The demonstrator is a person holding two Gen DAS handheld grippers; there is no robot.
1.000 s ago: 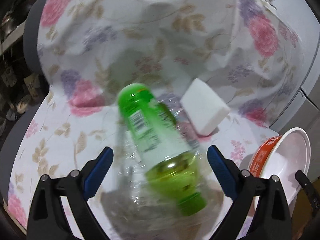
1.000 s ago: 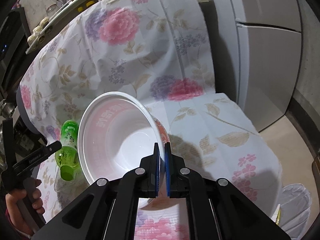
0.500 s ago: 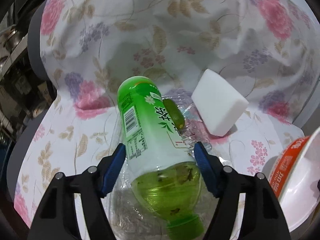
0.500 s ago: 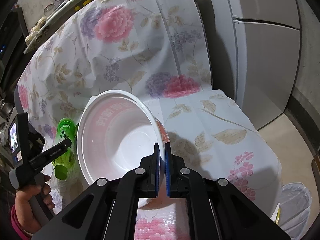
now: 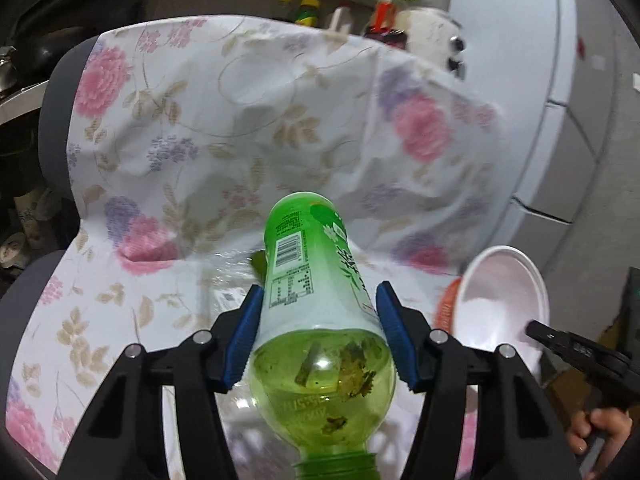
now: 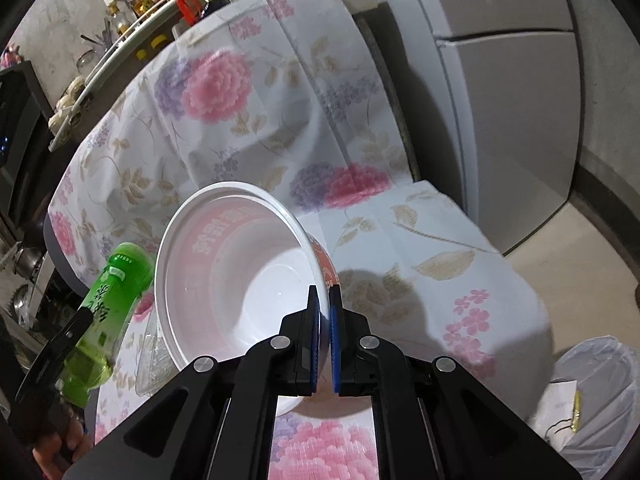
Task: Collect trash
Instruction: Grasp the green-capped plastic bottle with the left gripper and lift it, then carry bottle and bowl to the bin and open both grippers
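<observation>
Left gripper (image 5: pixel 318 336) angled downward, jaws closing onto green bottle (image 5: pixel 316 300), cap toward me, above floral cloth (image 5: pixel 200 120). My right gripper (image 6: pixel 325 336) clamps tilted white bowl (image 6: pixel 240 280) at its rim.

A floral tablecloth (image 6: pixel 420 248) in pink, purple and tan on white covers the furniture, draped up over a tall backing at twelve o'clock and lying flat toward five. Grey upholstery (image 5: pixel 56 120) shows at its edge at nine o'clock in the left view. A shelf (image 6: pixel 100 64) crowded with bottles and jars runs along the rough grey wall (image 6: pixel 52 20) from ten to twelve. A grey refrigerator (image 6: pixel 512 100) stands at two o'clock, its door seam visible. Pale floor (image 6: pixel 576 248) spreads at three, and a bin lined with a clear bag (image 6: pixel 596 392) sits at four. The light is dim, indoor.
</observation>
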